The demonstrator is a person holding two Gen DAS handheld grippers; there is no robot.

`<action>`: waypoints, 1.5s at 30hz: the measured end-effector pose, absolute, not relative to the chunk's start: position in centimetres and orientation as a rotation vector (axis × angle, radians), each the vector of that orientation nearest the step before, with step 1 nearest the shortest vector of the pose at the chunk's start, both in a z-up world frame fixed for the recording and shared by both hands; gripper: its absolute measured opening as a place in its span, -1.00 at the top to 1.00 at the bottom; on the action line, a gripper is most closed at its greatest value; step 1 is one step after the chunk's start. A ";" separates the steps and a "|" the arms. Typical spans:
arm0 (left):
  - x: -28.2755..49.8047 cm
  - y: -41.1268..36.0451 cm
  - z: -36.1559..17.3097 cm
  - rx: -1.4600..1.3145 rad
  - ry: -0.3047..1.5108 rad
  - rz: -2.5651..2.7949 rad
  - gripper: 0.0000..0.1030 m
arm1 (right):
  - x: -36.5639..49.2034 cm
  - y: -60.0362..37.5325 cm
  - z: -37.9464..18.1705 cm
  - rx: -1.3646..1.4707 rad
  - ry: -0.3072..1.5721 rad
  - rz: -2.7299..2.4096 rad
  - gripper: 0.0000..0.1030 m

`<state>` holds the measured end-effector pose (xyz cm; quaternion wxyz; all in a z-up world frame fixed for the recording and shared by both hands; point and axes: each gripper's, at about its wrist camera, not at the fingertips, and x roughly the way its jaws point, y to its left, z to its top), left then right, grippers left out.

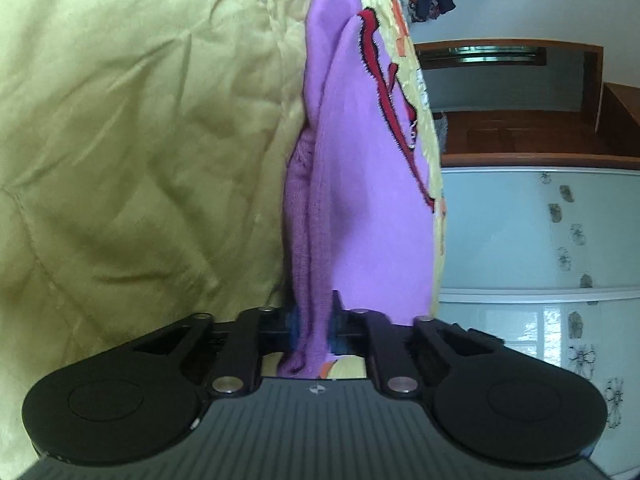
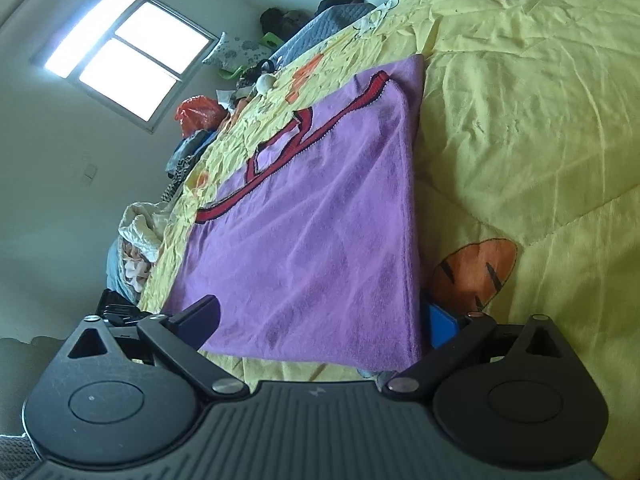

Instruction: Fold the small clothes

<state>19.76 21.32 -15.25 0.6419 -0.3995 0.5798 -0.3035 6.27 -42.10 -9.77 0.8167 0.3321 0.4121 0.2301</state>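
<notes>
A purple knitted garment [image 1: 360, 200] with red and black trim lies on a yellow bedspread [image 1: 140, 140]. In the left wrist view its ribbed edge runs straight into my left gripper [image 1: 314, 320], whose jaws are shut on that bunched fold. In the right wrist view the same purple garment [image 2: 312, 220] lies spread flat, red trim at the far end. My right gripper [image 2: 320, 324] stands wide open at its near edge. One black finger [image 2: 200, 318] rests over the cloth on the left, and the blue-padded finger [image 2: 442, 326] sits at the folded right edge. Neither pad presses the cloth.
The yellow bedspread [image 2: 520, 120] with orange cartoon patches fills the right of the right wrist view. Loose clothes, a red bag [image 2: 198, 114] and a pillow [image 2: 230, 54] pile up along the bed's far side below a window [image 2: 128, 56]. The left wrist view shows a wooden shelf [image 1: 520, 136].
</notes>
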 end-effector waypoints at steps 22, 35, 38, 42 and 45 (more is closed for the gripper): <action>16.8 24.0 -11.9 -0.822 1.267 -0.740 0.90 | 3.5 -42.9 -7.9 0.898 0.737 0.629 0.79; 13.3 25.2 -11.9 -0.779 1.270 -0.753 0.90 | -3.2 -43.7 -7.6 0.809 0.806 0.582 0.80; 12.0 26.5 -12.3 -0.782 1.280 -0.728 0.90 | -5.5 -43.4 -7.7 0.780 0.841 0.590 0.80; 10.1 28.2 -12.9 -0.791 1.283 -0.711 0.90 | -6.7 -43.2 -7.9 0.745 0.875 0.554 0.80; 9.4 29.2 -13.5 -0.775 1.302 -0.667 0.93 | -6.8 -43.8 -8.6 0.717 0.887 0.491 0.71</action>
